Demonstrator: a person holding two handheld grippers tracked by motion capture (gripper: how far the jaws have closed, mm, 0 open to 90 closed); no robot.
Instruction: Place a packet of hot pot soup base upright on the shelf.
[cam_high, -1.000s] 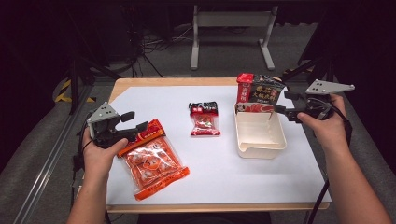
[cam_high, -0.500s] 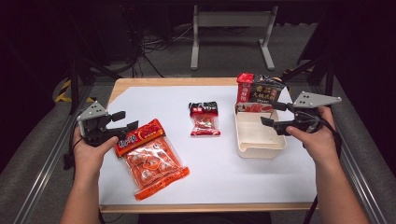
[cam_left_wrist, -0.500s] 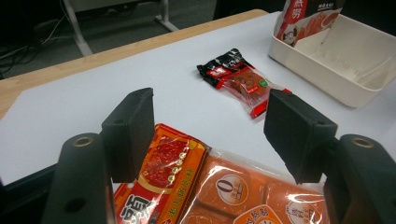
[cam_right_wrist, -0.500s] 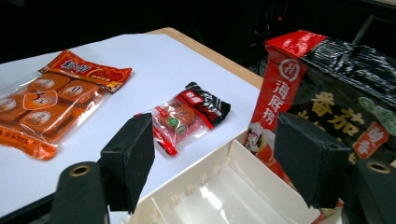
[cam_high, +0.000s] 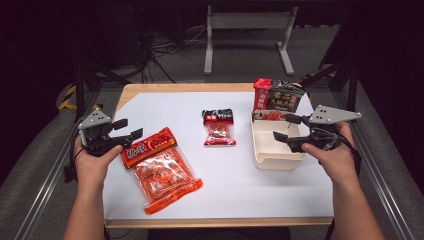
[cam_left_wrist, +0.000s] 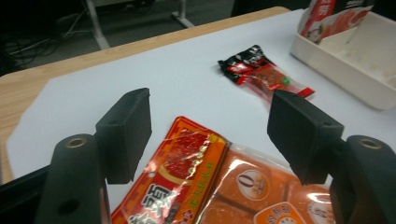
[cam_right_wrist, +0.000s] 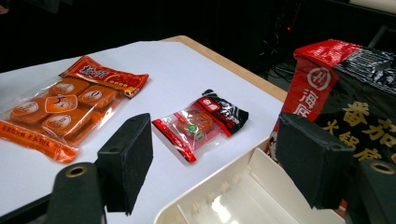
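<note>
my left claw (cam_high: 131, 129) is wide open and empty, sitting just off the red header end of the big orange clear-plastic snack bag (cam_high: 162, 170), whose long axis runs diagonally away toward the near edge of the white counter (cam_high: 165, 107). the right claw (cam_high: 286, 127) gapes too, but it's over the cream plastic tray (cam_high: 272, 155), well apart, so left is my pick.

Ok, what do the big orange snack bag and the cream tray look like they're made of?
Orange snack bag: thin glossy plastic film, clear over the lower part, since the individually wrapped pieces show through and glare streaks its wrinkled surface. Cream tray: probably rigid moulded plastic with a matte finish, judging by its even walls and the small ribs moulded inside.
</note>
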